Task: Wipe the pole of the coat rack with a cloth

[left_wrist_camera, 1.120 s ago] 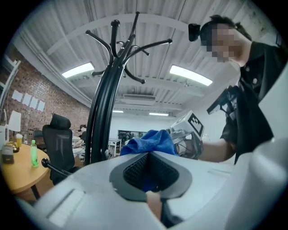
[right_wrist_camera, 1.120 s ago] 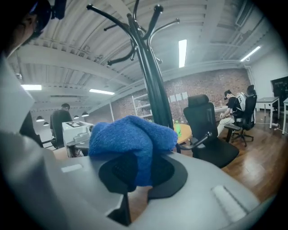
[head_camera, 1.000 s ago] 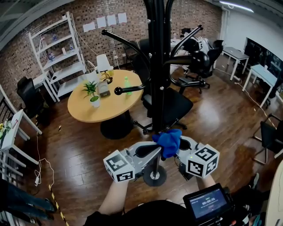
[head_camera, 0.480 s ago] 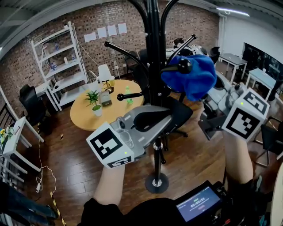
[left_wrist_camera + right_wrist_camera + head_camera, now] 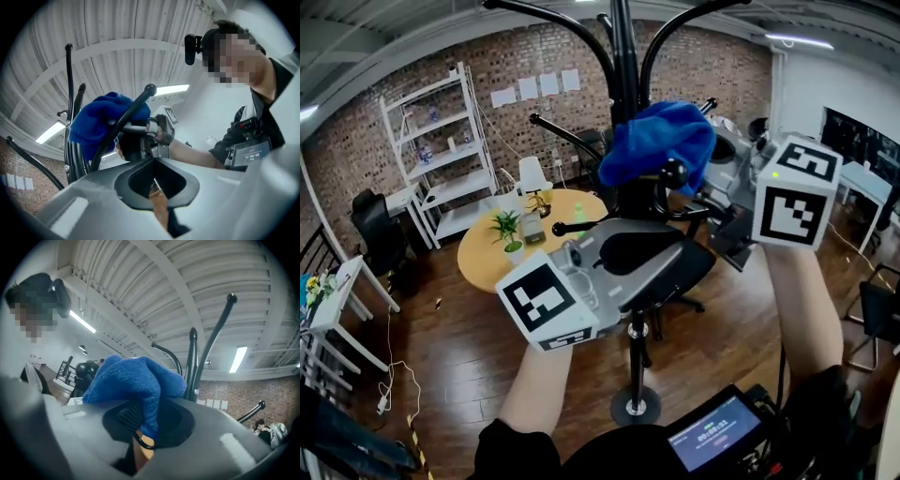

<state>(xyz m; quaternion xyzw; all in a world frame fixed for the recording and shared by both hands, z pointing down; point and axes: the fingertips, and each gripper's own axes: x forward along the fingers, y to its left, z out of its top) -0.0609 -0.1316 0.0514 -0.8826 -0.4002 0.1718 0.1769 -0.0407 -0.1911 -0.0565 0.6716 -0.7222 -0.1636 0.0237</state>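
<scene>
You have raised your right tool (image 5: pixel 705 173) up the coat rack; it now pinches the blue cloth (image 5: pixel 661 141) high against the pole (image 5: pixel 624 56), whose long axis stands vertical. Your left tool (image 5: pixel 623 258) sits lower before the pole, jaws pressed together, empty.

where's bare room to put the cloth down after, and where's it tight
Bare: the near edge of the round table, in front of the plant, and the wood floor between that table and the coat rack base. Tight: among the hooks, where the right gripper holds the blue cloth.
</scene>
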